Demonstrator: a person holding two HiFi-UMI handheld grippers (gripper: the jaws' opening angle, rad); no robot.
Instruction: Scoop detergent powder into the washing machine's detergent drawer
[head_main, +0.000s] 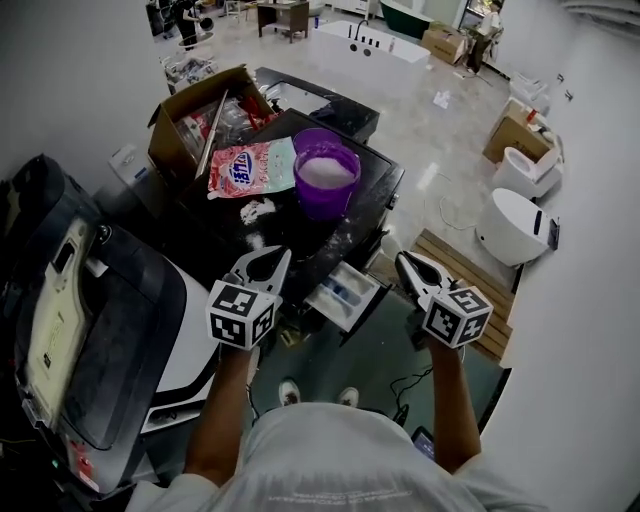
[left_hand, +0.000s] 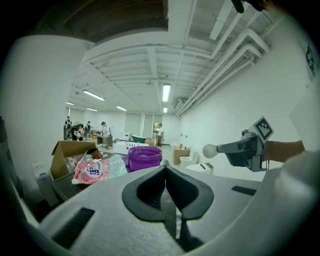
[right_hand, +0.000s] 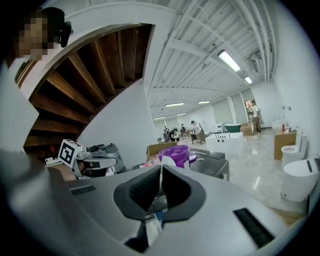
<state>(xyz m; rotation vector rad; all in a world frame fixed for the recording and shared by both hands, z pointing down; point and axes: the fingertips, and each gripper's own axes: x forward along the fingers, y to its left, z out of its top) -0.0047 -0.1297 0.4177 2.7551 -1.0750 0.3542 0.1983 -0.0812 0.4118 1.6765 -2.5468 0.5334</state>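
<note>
Both clenched on nothing: left gripper (head_main: 280, 258) at 9 o'clock of open detergent drawer (head_main: 345, 293), right gripper (head_main: 403, 262) at 3; powder-filled purple bucket (head_main: 325, 178) at 12

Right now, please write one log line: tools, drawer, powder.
left tool: shut, empty | right tool: shut, no scoop seen | detergent drawer: open | purple bucket: holds white powder | scooping: not begun

Purple bucket (head_main: 322, 203) w/ white powder (head_main: 326, 172) on washer (head_main: 378, 190); detergent drawer (head_main: 345, 293) pulled open.
</note>
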